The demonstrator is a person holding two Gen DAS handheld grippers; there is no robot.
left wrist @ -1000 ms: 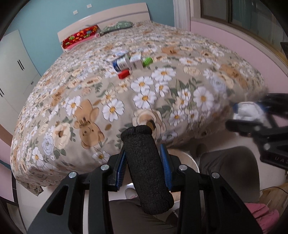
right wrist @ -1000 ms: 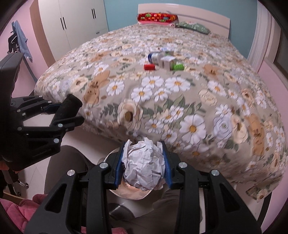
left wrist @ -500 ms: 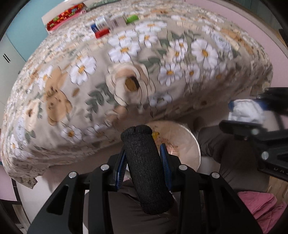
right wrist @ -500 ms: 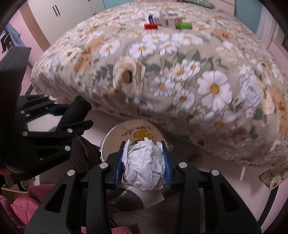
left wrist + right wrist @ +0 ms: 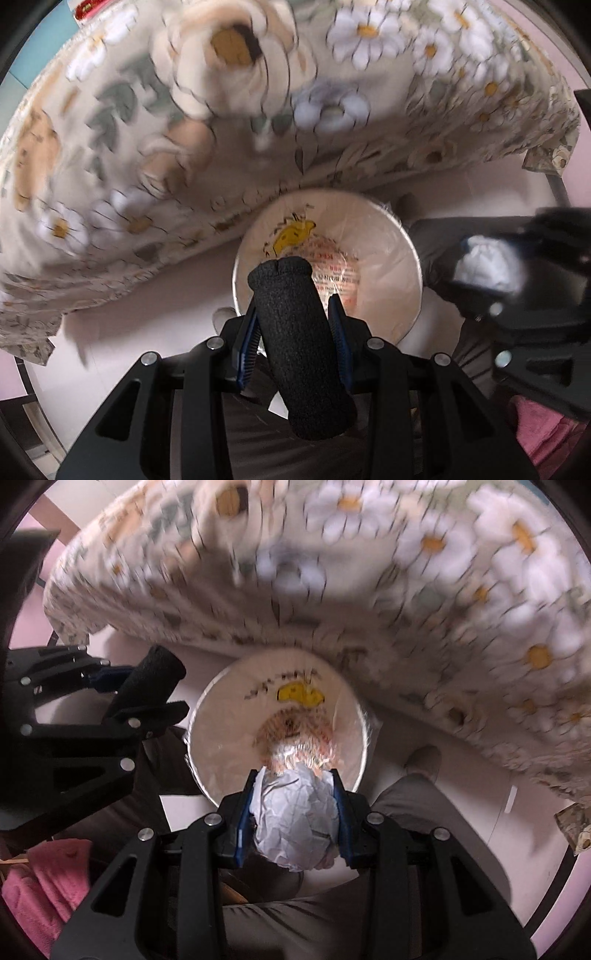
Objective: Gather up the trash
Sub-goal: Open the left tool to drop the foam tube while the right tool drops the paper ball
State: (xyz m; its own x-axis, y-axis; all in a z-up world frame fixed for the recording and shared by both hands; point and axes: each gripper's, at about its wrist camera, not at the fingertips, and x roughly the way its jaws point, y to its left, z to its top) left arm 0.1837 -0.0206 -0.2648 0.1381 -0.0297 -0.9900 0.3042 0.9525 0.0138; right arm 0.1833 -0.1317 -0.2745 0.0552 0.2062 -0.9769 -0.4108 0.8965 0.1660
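Pinching a crumpled paper ball [image 5: 295, 823] between my right fingers [image 5: 246, 812], I have it just above the near rim of the bin [image 5: 207, 716], whose open mouth lies right ahead on the floor [image 5: 461, 775]. The blue pads press the ball from both sides, so the right gripper [image 5: 293, 808] is closed tight on it. My left gripper [image 5: 295, 325] is clamped the same way on a black foam roll [image 5: 299, 343], which sticks out past the fingertips and over the bin's near edge; from the right camera that roll [image 5: 151, 679] shows to the left of the bin. The bin is round and pale, lined with clear plastic, with a yellow picture and red print on its inner wall [image 5: 295, 230]. Just behind it hangs the flowered bedspread [image 5: 155, 122], blurred, draping down the side of the bed almost to the floor. My grey trouser leg [image 5: 424, 827] and shoe [image 5: 423, 762] show to the right of the bin, and something pink [image 5: 44, 878] lies low on the left.
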